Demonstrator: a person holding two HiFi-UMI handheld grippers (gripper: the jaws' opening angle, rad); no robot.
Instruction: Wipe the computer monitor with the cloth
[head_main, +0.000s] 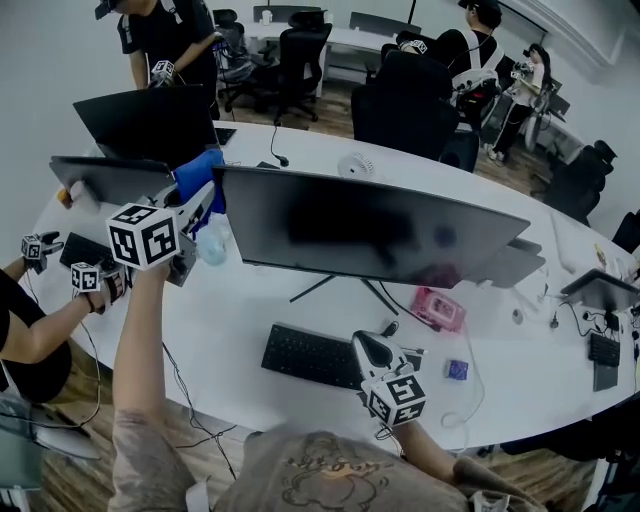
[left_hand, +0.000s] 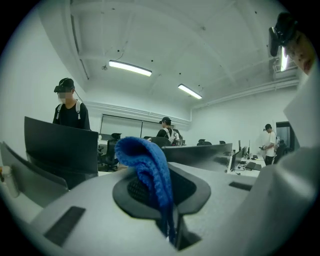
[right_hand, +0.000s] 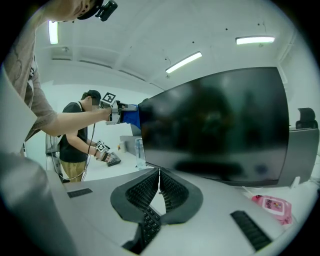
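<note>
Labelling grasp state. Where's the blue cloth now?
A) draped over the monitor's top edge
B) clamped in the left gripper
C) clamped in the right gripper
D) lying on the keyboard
B: the left gripper view shows the blue cloth pinched between the jaws of the left gripper, while the right gripper is shut on nothing.

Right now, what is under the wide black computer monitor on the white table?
Its thin black stand legs spread on the white table, and a pink packet lies near them. The wide black computer monitor covers the table behind it.
</note>
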